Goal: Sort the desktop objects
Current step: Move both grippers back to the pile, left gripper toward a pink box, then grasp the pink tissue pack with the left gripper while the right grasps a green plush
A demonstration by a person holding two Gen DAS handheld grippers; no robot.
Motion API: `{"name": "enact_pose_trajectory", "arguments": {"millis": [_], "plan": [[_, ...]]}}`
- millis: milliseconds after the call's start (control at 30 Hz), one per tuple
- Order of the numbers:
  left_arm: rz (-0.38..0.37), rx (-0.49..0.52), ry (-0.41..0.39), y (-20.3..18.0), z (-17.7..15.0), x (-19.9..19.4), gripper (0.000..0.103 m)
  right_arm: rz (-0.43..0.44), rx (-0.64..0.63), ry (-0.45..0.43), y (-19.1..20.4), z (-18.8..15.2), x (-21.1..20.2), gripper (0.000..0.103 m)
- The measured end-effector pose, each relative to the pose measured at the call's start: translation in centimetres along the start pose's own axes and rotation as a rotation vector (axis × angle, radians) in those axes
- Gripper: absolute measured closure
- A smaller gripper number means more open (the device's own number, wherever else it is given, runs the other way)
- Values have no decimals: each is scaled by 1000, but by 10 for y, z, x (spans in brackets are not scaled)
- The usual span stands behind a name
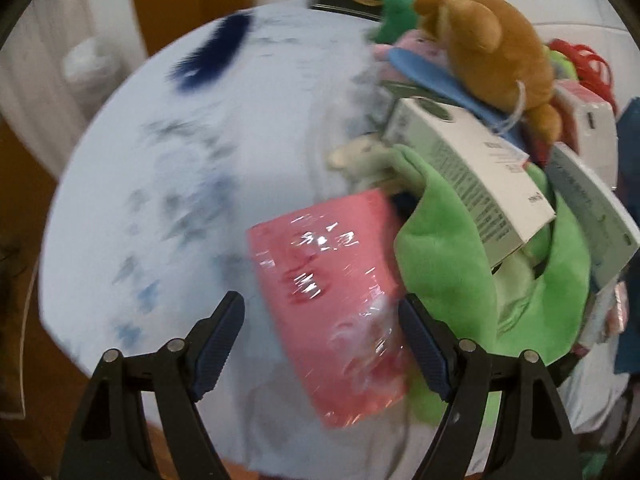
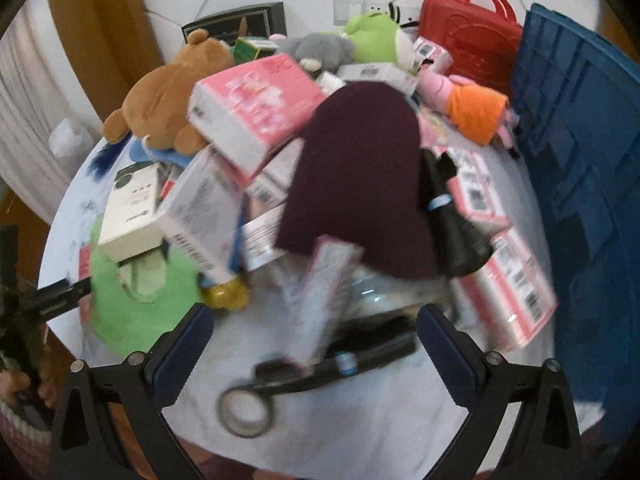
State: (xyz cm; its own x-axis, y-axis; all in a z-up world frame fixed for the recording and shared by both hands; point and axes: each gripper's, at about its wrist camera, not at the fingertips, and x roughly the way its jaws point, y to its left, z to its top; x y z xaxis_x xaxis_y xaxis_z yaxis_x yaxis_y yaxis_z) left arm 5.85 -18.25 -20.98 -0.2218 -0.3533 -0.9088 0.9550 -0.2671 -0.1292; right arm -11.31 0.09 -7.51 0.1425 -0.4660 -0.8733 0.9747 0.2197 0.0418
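Covering most of a round white table [image 2: 360,420] is a heap of boxes and soft toys waiting to be sorted, with a blue crate [image 2: 580,160] standing at its right edge, likely the place sorted things go. A dark maroon cloth [image 2: 360,184] drapes over the heap's middle, and a brown teddy bear [image 1: 492,52] lies on top at the far side. The left gripper [image 1: 320,344] has its tongs apart around a pink wrapped packet [image 1: 336,280] at the heap's near edge, one pad beside its right side, seemingly lining up to grasp it. The right gripper [image 2: 312,356] hovers with tongs apart and empty above black-handled scissors [image 2: 320,372] and a blurred slim box [image 2: 320,300].
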Motion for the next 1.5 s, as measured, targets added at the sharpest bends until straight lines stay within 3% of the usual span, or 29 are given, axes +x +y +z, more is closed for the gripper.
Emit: {"name": "enact_pose_trajectory", "arguments": {"millis": [133,233,333,600,800,900,933,1100,1367,1400,1433,1500], "plan": [[9,48,10,-18,11,18,3,-15,28,8,33,-12,2,0],[55,96,4,-22,7,31,0,-15,36,3,55,-18,1,0],[36,125,-10,-11,3,25,3,-11,14,13,73,-19,4,0],[145,82,-4,61,-6,8,3,107,-55,30,125,-11,36,0],[105,71,0,73,-13,14,1,168,-168,71,176,-9,75,0],[121,72,81,78,-15,44,0,153,-202,99,191,-9,103,0],[98,42,47,82,-16,44,0,136,-211,107,194,-10,114,0],[101,48,29,86,-15,48,0,56,-194,116,197,-15,142,0],[99,53,-15,80,-29,36,0,18,-174,107,202,-17,148,0],[101,53,-25,78,-31,34,0,29,-170,122,201,-14,146,2],[101,51,-32,78,-31,34,0,35,-160,114,200,-13,140,10],[102,47,-39,77,-33,33,0,38,-145,37,198,-12,117,14]]}}
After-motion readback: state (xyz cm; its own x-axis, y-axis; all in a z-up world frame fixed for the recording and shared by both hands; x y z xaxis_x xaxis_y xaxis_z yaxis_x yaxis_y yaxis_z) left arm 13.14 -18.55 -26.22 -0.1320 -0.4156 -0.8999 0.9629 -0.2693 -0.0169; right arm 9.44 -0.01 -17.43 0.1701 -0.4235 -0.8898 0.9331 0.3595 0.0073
